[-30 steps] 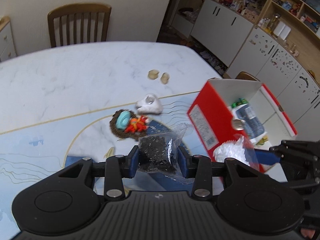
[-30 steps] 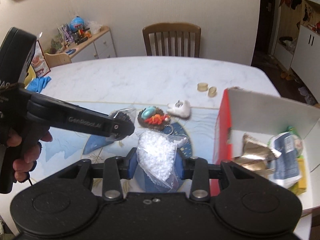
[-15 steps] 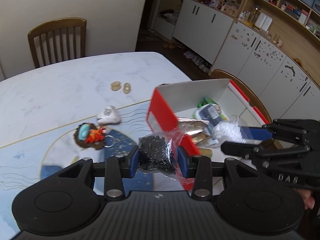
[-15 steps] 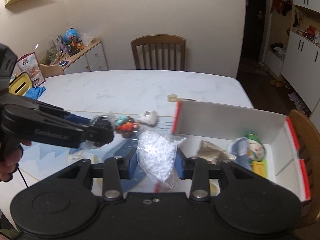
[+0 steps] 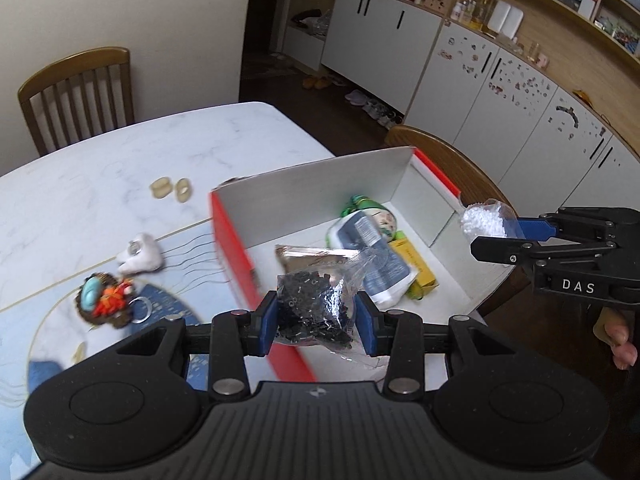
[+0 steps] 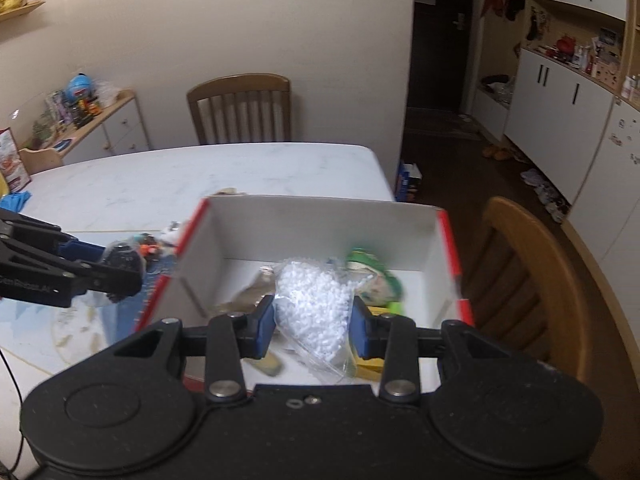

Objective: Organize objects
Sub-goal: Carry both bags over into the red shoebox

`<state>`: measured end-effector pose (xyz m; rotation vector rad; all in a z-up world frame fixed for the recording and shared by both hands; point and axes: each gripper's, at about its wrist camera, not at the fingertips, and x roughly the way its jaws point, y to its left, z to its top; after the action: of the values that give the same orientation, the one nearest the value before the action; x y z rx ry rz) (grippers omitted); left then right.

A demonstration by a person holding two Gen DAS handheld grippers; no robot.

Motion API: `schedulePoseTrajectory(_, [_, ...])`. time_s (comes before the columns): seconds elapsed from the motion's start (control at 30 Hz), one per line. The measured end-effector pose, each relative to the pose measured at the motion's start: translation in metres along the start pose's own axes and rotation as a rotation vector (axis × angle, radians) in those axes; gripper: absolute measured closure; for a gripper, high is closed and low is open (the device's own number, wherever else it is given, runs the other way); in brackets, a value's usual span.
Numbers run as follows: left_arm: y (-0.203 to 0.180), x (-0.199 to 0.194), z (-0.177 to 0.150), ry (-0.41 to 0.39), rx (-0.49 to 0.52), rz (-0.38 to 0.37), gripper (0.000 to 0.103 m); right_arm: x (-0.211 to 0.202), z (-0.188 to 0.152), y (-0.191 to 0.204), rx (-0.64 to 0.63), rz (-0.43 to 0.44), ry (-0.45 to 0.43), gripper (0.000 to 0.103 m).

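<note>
My left gripper [image 5: 316, 320] is shut on a clear bag of black beads [image 5: 314, 308], held above the near left wall of the red and white box [image 5: 312, 196]. My right gripper [image 6: 314, 320] is shut on a clear bag of white beads [image 6: 316, 304], hanging over the inside of the same box [image 6: 320, 224]. In the left wrist view the right gripper [image 5: 496, 232] shows at the right, the white bead bag [image 5: 482, 220] at its tips over the box's right wall. The left gripper [image 6: 120, 264] appears at the left of the right wrist view, just outside the box.
In the box lie a foil pouch [image 5: 316, 254], a white packet [image 5: 372, 248], a green bottle [image 5: 360, 204] and a yellow item [image 5: 412, 260]. On the table [image 5: 100, 184] are a white figure [image 5: 140, 258], a brown keyring charm [image 5: 104, 300] and two tan rings [image 5: 170, 189]. Chairs stand around.
Both grippers have carried their bags to the right, from over the table mat to the box. The white bead bag now hangs over the box's inside.
</note>
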<state>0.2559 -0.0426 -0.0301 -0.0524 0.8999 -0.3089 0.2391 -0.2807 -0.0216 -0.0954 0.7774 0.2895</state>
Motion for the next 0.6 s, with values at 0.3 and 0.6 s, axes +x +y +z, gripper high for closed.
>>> schedulePoseTrajectory(0.3, [-0.034,0.043,0.023,0.032,0.079,0.043,0.063,0.015,-0.002,-0.029,-0.027,0.009,0.016,0.066])
schedulePoseTrajectory(0.6, [-0.042,0.097,0.041,0.092,0.121,0.130,0.063,0.049,-0.004,-0.035,-0.072,0.025,0.066,0.066])
